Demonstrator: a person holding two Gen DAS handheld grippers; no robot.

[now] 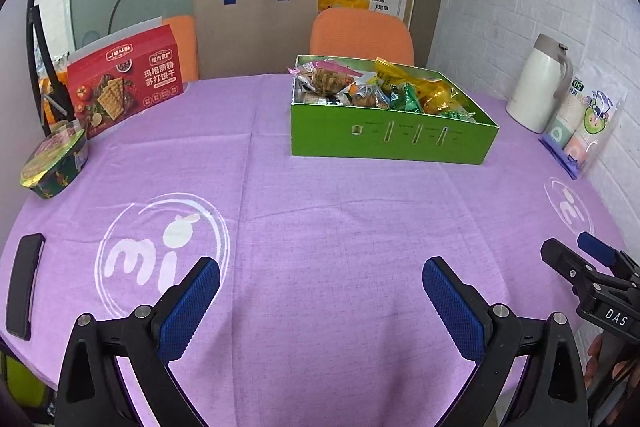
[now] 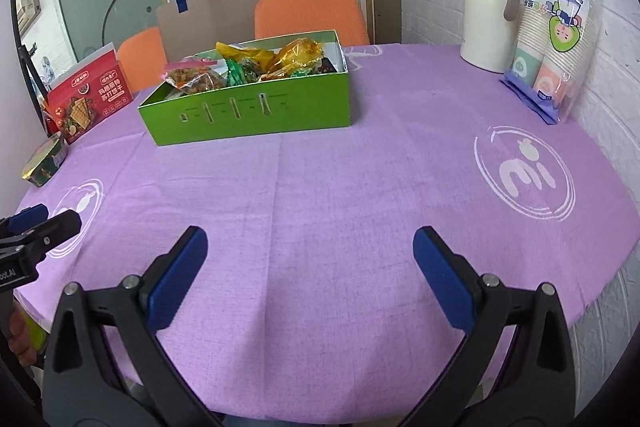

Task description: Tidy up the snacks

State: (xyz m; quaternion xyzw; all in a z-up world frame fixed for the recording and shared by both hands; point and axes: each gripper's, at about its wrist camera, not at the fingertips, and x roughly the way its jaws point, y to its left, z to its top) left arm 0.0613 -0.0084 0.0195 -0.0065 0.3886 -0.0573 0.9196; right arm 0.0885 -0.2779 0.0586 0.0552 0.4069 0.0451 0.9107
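Your left gripper [image 1: 320, 291] and right gripper [image 2: 310, 259] hover spread and empty, wrapped snacks [image 1: 376, 89] fill the green cardboard box [image 1: 394, 139] mid-table, nothing loose on the purple tablecloth [image 1: 320, 207]; task looks nearly complete

Before you, a matt, woven purple cloth [image 1: 320, 211] covers the desk; the green box [image 1: 392, 141] looks like smooth cardboard, its snack wrappers [image 1: 436, 95] glossy, crinkled plastic film. Your jaws carry textured blue pads [image 1: 192, 307] on black plastic arms.
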